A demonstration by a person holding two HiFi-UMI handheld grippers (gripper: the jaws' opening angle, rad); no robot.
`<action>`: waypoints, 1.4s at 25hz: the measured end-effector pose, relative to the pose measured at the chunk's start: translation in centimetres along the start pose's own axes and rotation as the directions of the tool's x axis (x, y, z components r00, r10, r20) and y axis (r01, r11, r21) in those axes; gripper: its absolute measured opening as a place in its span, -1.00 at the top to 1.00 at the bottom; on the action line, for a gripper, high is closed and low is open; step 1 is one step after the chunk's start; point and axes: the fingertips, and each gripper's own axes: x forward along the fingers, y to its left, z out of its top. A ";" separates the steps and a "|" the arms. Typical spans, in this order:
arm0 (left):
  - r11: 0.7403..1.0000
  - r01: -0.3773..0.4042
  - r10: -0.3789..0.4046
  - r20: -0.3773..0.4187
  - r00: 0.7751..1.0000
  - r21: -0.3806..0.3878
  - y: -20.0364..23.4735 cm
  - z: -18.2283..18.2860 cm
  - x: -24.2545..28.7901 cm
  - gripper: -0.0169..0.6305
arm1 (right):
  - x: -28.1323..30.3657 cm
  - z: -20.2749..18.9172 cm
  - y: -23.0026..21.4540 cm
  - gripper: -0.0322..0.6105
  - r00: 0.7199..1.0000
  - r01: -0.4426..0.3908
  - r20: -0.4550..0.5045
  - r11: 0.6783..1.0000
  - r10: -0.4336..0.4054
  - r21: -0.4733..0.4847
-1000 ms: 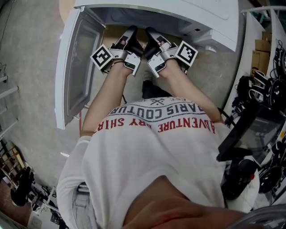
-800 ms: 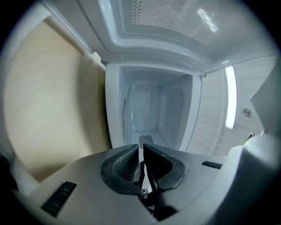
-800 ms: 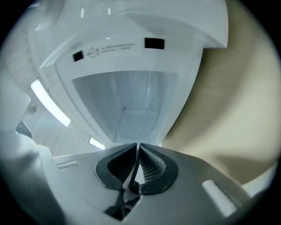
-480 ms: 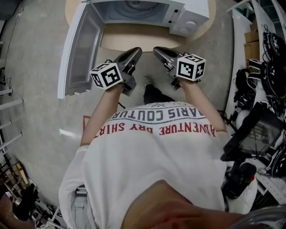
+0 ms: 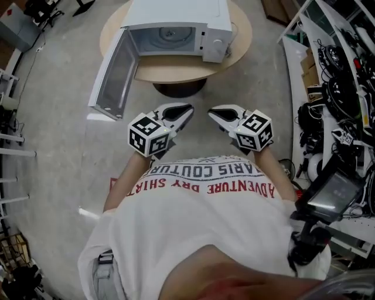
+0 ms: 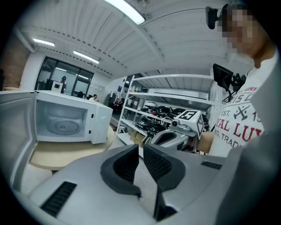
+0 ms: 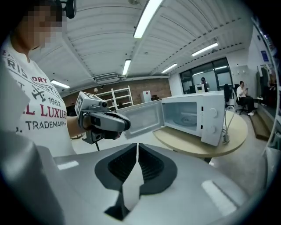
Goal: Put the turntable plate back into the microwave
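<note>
Microwave open on round table, concrete floor; L hand-held gripper, R hand-held gripper clenched, empty.

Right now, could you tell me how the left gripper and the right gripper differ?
The left gripper sits toward the open door, the right gripper toward the control panel. The left gripper points inward to the right; the right gripper mirrors it. Both are shut, empty, short of the microwave.

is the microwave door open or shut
Open: the door stands swung out from the microwave, and the turntable plate shows inside it.
</note>
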 end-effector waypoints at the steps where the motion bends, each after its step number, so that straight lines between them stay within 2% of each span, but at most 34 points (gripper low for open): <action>1: 1.000 0.003 -0.003 0.005 1.000 -0.003 -2.2 -0.5 -0.3 0.84 | -1.3 -0.8 1.6 0.85 1.000 0.001 -0.011 1.000 -0.001 -0.021; 4: 1.000 -0.015 0.015 0.011 1.000 -0.009 -8.4 -2.9 -0.5 0.84 | -5.2 -3.4 5.2 0.85 0.999 0.030 -0.031 0.995 -0.033 -0.093; 9: 0.998 -0.049 0.049 0.008 0.999 -0.050 -20.9 -8.4 -1.8 0.84 | -13.4 -7.4 14.2 0.85 0.999 -0.029 0.021 0.998 0.031 -0.062; 14: 0.998 -0.052 0.051 -0.012 0.999 -0.042 -31.0 -11.1 -2.9 0.84 | -19.9 -10.9 21.3 0.85 0.997 -0.071 0.036 0.997 0.072 -0.035; 19: 0.999 -0.026 0.026 0.000 1.000 -0.028 -37.8 -11.4 -6.1 0.84 | -23.7 -12.1 27.1 0.85 0.998 -0.019 0.057 0.999 0.021 -0.051; 24: 1.000 -0.004 0.004 -0.001 1.000 0.002 -42.0 -12.7 -11.0 0.84 | -24.5 -13.4 34.3 0.85 0.997 0.019 0.076 0.999 -0.015 -0.041; 29: 1.000 0.011 -0.011 -0.010 1.000 -0.008 -46.0 -18.1 -19.7 0.84 | -22.7 -16.6 43.5 0.85 0.994 0.077 0.076 0.997 -0.078 0.014; 32: 0.999 0.005 -0.006 -0.021 1.000 -0.038 -48.5 -22.5 -26.2 0.84 | -21.1 -19.1 50.3 0.85 0.993 0.110 0.048 0.994 -0.109 -0.011; 35: 0.999 -0.018 0.017 -0.029 0.999 -0.043 -50.3 -25.5 -31.4 0.84 | -20.1 -20.6 56.5 0.88 0.994 0.102 0.043 0.995 -0.102 -0.006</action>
